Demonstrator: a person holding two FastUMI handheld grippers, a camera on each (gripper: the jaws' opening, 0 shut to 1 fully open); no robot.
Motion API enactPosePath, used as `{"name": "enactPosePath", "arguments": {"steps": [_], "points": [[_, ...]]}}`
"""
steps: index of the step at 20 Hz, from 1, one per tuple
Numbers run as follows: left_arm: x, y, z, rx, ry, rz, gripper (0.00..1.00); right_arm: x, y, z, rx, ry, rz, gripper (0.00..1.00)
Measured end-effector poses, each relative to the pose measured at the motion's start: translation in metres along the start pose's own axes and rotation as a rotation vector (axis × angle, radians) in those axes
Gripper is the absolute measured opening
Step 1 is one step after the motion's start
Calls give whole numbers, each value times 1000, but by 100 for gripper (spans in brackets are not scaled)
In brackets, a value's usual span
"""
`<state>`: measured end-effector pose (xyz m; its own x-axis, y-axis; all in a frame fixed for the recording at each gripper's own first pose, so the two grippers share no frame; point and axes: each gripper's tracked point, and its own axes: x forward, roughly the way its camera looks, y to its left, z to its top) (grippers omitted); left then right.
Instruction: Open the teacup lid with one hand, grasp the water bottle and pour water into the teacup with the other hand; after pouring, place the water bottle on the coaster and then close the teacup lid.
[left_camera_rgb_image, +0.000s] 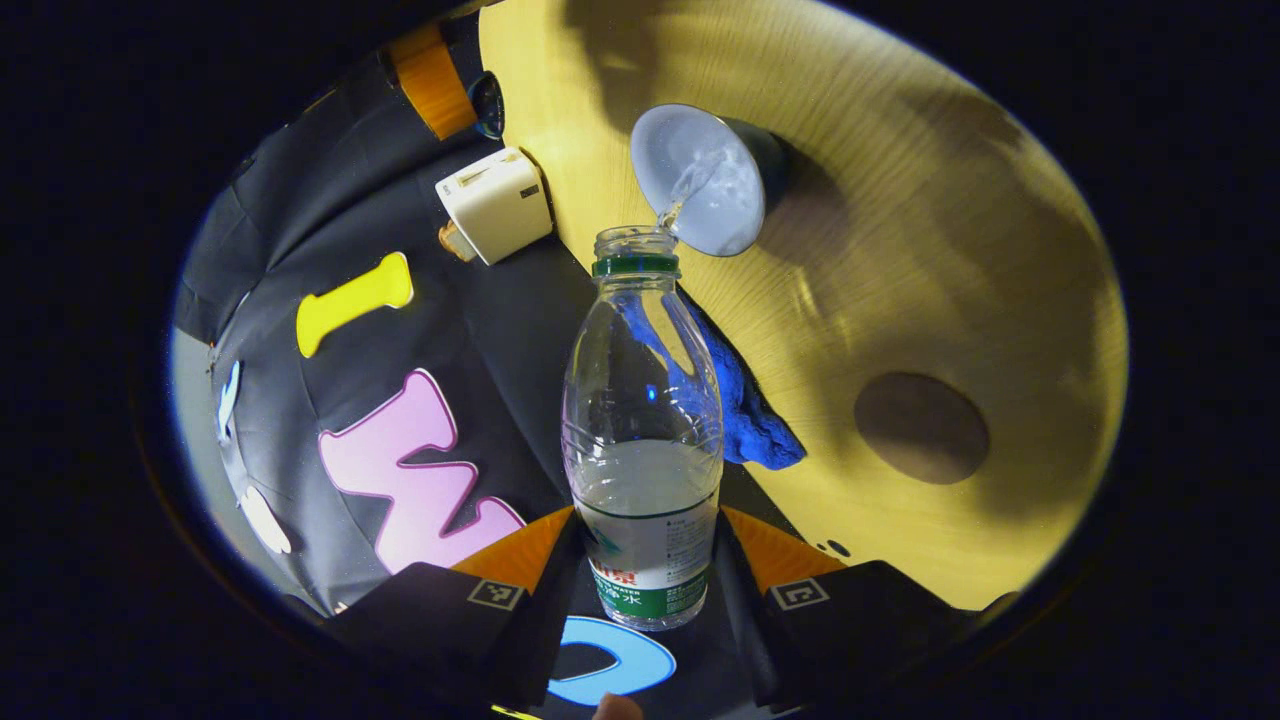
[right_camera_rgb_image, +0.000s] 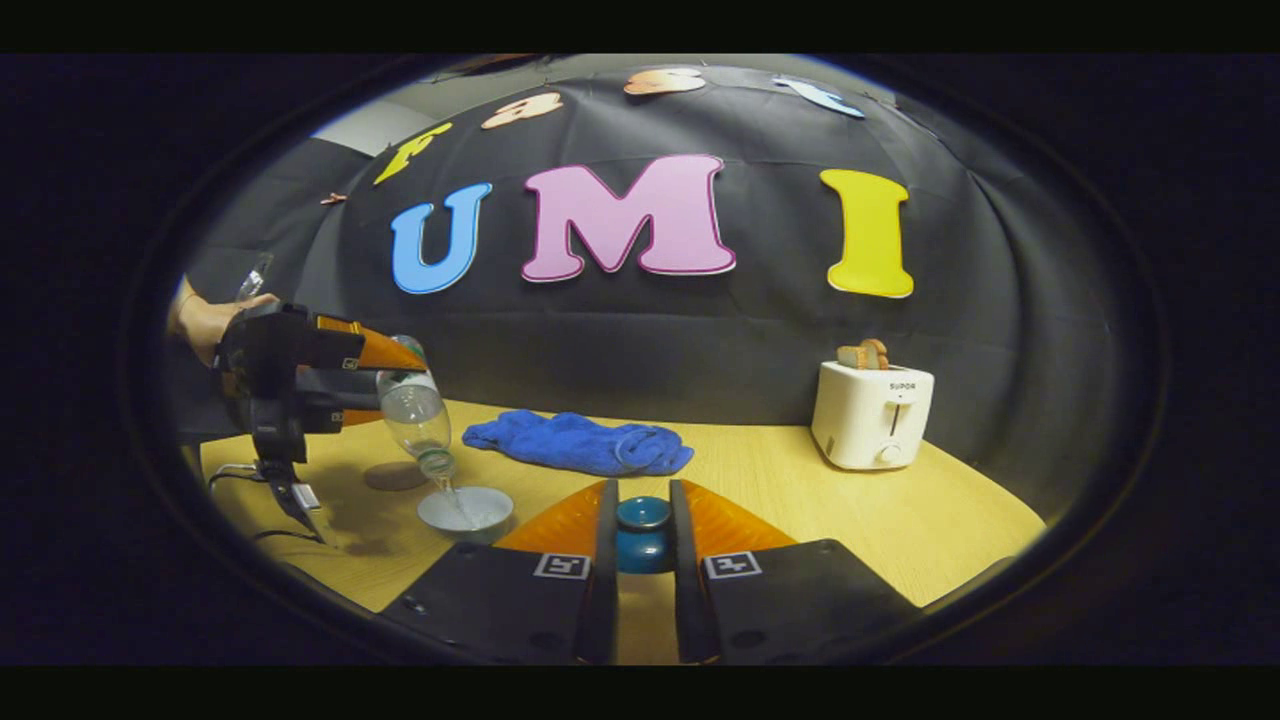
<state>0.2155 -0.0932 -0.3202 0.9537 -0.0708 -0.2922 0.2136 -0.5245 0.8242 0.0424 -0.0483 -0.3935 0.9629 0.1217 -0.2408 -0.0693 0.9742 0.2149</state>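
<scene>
A clear water bottle (left_camera_rgb_image: 645, 440) with a green label stands between the fingers of my left gripper (left_camera_rgb_image: 645, 545), which is shut on its lower body. The bottle is tilted, and a thin stream of water runs from its open mouth into the pale teacup (left_camera_rgb_image: 700, 180). In the right gripper view the same tilted bottle (right_camera_rgb_image: 415, 415) pours into the teacup (right_camera_rgb_image: 465, 512) on the table, held by the left gripper (right_camera_rgb_image: 385, 385) and a hand. My right gripper (right_camera_rgb_image: 640, 525) is shut on the dark blue teacup lid (right_camera_rgb_image: 642, 535), held above the table. A round brown coaster (left_camera_rgb_image: 920, 428) lies beside the cup.
A blue towel (right_camera_rgb_image: 580, 443) lies crumpled at the back of the wooden table (right_camera_rgb_image: 900, 540). A white toaster (right_camera_rgb_image: 872, 415) with bread in it stands at the back right. A cable (right_camera_rgb_image: 240, 470) trails on the table's left side by the coaster (right_camera_rgb_image: 395, 476).
</scene>
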Motion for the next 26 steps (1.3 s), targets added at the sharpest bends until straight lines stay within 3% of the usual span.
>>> {"name": "enactPosePath", "arguments": {"steps": [3,8,10,11,12,13,14,16,17,18,19,22,26], "points": [[2,13,-2,31,-3,47,74,-1,-1,1,-8,-4,0,22],[1,30,-3,100,-18,122,74,-3,-1,3,-6,-12,-6,27],[2,33,-3,133,-31,137,74,-4,-2,4,-8,-16,-11,31],[3,36,-4,144,-36,142,74,-4,-2,4,-9,-17,-13,27],[3,37,-4,154,-41,148,74,-4,-1,4,-9,-18,-14,31],[3,40,-5,166,-46,155,74,-5,-2,5,-9,-19,-15,27],[4,42,-4,174,-48,163,74,-5,-2,6,-10,-22,-16,31],[5,47,-5,178,-53,174,74,-6,-2,6,-9,-24,-19,31],[5,48,-5,179,-55,177,74,-6,-2,5,-8,-24,-20,27],[4,49,-4,182,-54,181,74,-6,-2,6,-9,-24,-22,31],[5,48,-5,179,-54,181,74,-6,-2,6,-8,-24,-23,27],[7,36,-7,94,-43,132,74,-6,-2,6,-9,-25,-26,26],[5,3,1,-186,-75,35,74,-6,-3,7,-11,-21,-32,26]]}}
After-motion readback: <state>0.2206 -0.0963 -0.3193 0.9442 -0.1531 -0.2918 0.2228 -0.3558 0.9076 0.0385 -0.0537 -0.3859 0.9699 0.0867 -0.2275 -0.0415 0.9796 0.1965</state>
